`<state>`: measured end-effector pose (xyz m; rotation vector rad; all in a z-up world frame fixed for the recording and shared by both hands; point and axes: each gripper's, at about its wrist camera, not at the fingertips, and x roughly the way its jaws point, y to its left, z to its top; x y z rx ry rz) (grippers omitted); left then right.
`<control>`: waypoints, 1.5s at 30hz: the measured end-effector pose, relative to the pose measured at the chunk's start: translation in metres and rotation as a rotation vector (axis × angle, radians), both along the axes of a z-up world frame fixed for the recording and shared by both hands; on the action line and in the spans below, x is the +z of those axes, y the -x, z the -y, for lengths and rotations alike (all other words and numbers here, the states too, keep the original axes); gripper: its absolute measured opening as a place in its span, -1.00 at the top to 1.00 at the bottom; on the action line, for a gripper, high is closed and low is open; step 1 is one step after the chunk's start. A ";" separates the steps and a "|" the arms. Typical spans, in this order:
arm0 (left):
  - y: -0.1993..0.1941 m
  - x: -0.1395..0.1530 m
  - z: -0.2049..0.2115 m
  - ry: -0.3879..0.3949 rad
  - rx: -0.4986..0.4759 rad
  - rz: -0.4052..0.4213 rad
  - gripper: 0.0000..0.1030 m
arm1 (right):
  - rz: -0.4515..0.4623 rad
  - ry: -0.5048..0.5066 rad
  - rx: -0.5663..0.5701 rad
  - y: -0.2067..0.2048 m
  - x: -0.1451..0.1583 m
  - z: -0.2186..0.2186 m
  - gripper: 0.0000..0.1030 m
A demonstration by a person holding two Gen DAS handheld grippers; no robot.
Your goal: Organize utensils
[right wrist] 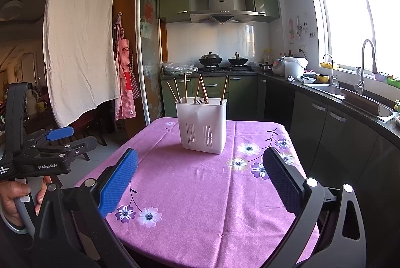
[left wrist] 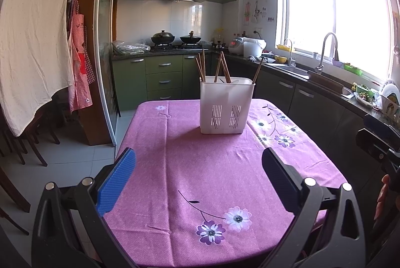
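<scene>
My jaws are spread and empty on both grippers; chopsticks point(right wrist: 185, 89) already stand in the holder point(right wrist: 202, 125) near the tabletop's point(right wrist: 200, 193) far edge, so I judge nothing remains.

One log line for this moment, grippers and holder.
left gripper: open, empty | right gripper: open, empty | white slotted plastic utensil holder: upright on purple floral tablecloth, holding wooden chopsticks

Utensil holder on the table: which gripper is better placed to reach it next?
Marginally the left gripper: the utensil holder sits almost centred between its open fingers. For the right gripper, also open and empty, it sits similarly ahead.
</scene>
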<state>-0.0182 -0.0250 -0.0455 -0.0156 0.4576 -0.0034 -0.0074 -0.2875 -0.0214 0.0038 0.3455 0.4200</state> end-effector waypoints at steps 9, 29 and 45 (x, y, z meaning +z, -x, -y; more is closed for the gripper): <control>0.000 0.001 0.002 -0.011 0.002 -0.006 -0.86 | -0.004 0.001 0.004 -0.001 -0.002 0.000 -0.91; -0.006 0.000 -0.004 0.037 -0.018 -0.049 -0.87 | -0.017 0.014 0.013 -0.004 -0.006 0.001 -0.91; -0.009 -0.005 -0.004 0.031 -0.020 -0.065 -0.87 | -0.029 0.019 0.018 -0.007 -0.007 0.000 -0.91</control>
